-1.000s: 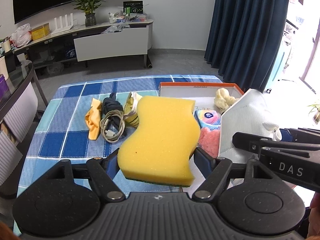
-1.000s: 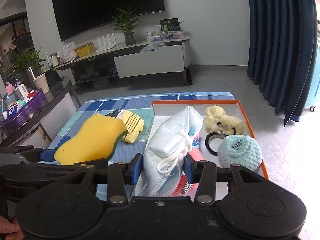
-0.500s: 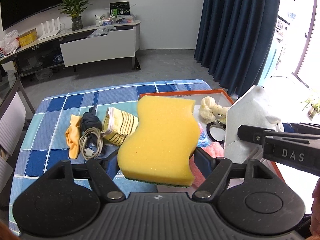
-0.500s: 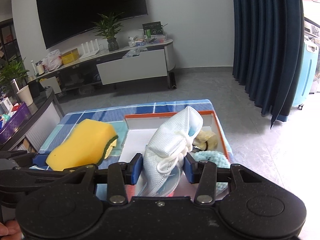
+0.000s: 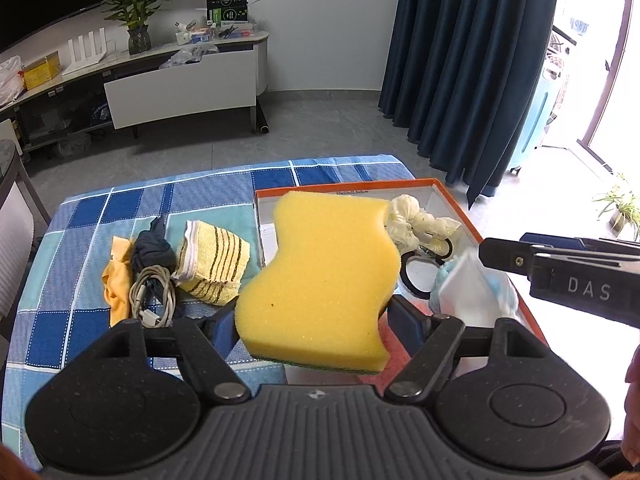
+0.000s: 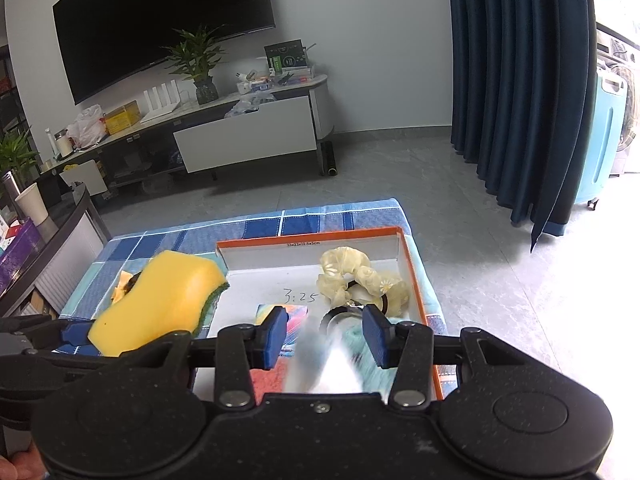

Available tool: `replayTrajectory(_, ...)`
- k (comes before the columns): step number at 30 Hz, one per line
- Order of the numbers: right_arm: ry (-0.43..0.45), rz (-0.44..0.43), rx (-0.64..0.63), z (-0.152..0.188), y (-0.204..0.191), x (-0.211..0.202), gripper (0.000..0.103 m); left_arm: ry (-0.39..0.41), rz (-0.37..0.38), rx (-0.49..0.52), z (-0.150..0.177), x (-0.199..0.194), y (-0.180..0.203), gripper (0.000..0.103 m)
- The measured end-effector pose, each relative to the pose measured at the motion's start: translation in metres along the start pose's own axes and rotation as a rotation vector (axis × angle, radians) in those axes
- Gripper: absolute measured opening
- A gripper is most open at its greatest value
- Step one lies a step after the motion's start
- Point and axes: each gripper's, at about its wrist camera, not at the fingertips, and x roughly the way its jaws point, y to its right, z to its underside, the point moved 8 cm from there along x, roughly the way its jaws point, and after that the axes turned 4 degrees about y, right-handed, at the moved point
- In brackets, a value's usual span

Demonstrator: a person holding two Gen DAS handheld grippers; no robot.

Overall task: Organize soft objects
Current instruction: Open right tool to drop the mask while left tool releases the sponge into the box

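Note:
My left gripper (image 5: 308, 318) is shut on a yellow sponge (image 5: 324, 276) with a green underside and holds it above the left edge of the orange-rimmed box (image 5: 452, 204). The sponge also shows in the right wrist view (image 6: 160, 304). My right gripper (image 6: 326, 336) is open over the box (image 6: 412, 260). A white face mask (image 6: 336, 368), blurred, is below its spread jaws, free of them; it also shows in the left wrist view (image 5: 472, 292). The box holds a cream scrunchie (image 6: 360, 280), a black hair tie (image 5: 416, 272) and a teal knitted thing (image 6: 356, 340).
On the blue checked tablecloth (image 5: 80, 216) left of the box lie a striped yellow towel (image 5: 216, 264), a dark cloth (image 5: 152, 248), an orange cloth (image 5: 116, 280) and a coiled cable (image 5: 152, 296). A tissue pack (image 6: 292, 320) and pink cloth (image 6: 272, 380) lie in the box.
My right gripper has opened and let go of the face mask, which drops into the box. The left gripper has carried the sponge to the right, toward the box.

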Motion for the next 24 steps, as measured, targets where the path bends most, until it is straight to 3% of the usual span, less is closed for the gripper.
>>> replayTrajectory(12, 0.006, 0.015, 0.021, -0.002, 0.012, 0.005, 0.050, -0.025, 0.020, 0.003, 0.001, 0.014, 0.005, 0.078)
replayTrajectory(22, 0.056, 0.066, 0.038, -0.012, 0.031, -0.009, 0.050, -0.024, 0.114, 0.053, -0.007, 0.026, 0.039, 0.078)
replayTrajectory(24, 0.062, 0.074, 0.039, -0.014, 0.033, -0.012, 0.050, -0.028, 0.150, 0.063, -0.008, 0.027, 0.048, 0.085)
